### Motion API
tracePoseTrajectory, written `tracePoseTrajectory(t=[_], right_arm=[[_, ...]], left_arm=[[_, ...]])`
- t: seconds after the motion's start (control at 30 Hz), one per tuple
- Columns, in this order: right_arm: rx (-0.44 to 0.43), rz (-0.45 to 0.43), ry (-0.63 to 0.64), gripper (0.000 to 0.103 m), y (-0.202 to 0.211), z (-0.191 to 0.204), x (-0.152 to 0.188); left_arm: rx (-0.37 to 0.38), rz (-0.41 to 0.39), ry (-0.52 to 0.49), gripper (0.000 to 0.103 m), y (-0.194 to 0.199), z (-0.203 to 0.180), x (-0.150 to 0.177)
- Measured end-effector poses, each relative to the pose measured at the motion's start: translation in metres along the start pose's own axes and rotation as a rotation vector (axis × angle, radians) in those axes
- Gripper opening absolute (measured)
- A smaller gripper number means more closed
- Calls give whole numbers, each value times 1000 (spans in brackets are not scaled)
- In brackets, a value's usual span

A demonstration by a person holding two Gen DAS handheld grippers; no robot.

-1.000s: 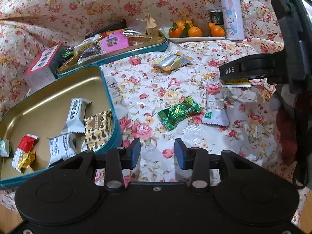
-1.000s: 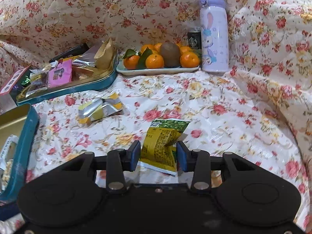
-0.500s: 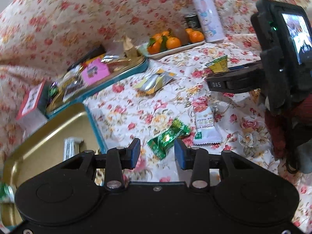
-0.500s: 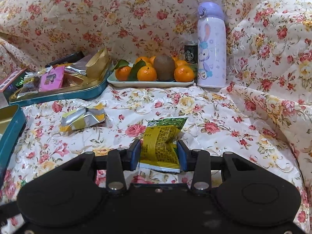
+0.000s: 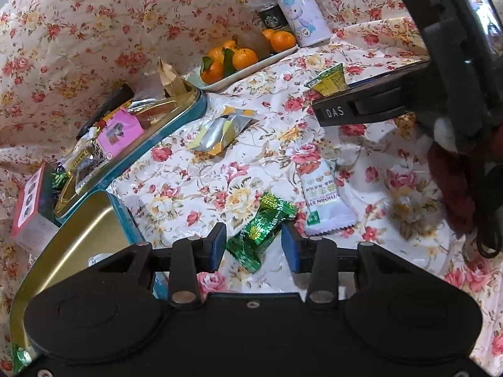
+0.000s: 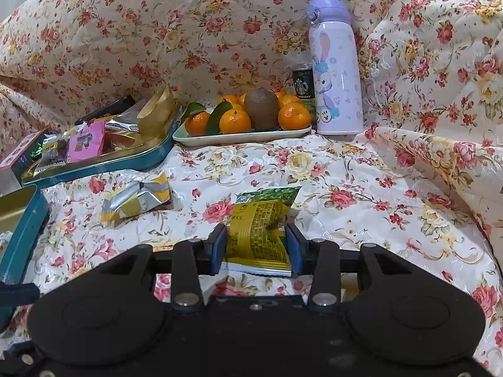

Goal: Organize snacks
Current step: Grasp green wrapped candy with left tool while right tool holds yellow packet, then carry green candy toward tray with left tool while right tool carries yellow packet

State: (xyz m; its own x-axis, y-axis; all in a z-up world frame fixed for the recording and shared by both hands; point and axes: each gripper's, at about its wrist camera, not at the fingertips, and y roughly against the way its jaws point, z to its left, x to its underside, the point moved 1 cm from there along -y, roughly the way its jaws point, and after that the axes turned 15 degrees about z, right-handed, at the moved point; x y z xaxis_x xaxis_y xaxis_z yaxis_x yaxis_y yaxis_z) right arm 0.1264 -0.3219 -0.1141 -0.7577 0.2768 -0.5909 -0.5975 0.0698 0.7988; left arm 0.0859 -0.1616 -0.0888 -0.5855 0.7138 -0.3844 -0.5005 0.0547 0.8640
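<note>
A green foil candy (image 5: 261, 229) lies on the floral cloth, and my left gripper (image 5: 253, 246) stands open around its near end; the pads do not touch it. A white snack bar (image 5: 323, 201) lies just right of it. My right gripper (image 6: 256, 249) is shut on a yellow-green packet (image 6: 257, 226), which buckles between the blue pads low over the cloth. The same packet (image 5: 328, 80) pokes up behind the right gripper's finger (image 5: 345, 111) in the left wrist view. A silver-yellow packet (image 6: 138, 199) lies loose to the left. The gold tin (image 5: 78, 245) with teal walls sits at the near left.
A second teal tin (image 6: 138, 158) crowded with several snacks stands at the back left, a pink-edged box (image 5: 26, 194) beside it. Behind are a plate (image 6: 242, 133) of oranges, a dark can (image 6: 303, 83) and a lilac bottle (image 6: 338, 72). Floral cloth rises at the back and right.
The left gripper rolled and slid right, away from the gold tin, so the green candy now lies between its fingers. The right gripper sank slightly, still holding the yellow-green packet.
</note>
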Motion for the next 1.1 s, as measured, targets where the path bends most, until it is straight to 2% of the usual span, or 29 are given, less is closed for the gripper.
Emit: tracePoseTrajectory(t=[0.23,0.67,0.7,0.77,0.8,1.1], right_arm=[[-16,-4,-21,43,1,-3,1],[-31,-11,-53,43,2,-4,3],[-32,-12,-55,43,2,-4,3],[-34,-13,-57,43,2,-5,4],[-36,-13,-59,43,2,-5,4],[-58,-20,-88,43,3,-9,5]], left_arm=[[20,-7,-8,49,-5,2,-9],[161,25,146,49,-14,24,-12],[174,29,161,48,-14,26,-11],[222,36,188,39,-15,31,-11],[243,39,202,27,-15,32,-11],[251,19,309,25,7,46,-4]])
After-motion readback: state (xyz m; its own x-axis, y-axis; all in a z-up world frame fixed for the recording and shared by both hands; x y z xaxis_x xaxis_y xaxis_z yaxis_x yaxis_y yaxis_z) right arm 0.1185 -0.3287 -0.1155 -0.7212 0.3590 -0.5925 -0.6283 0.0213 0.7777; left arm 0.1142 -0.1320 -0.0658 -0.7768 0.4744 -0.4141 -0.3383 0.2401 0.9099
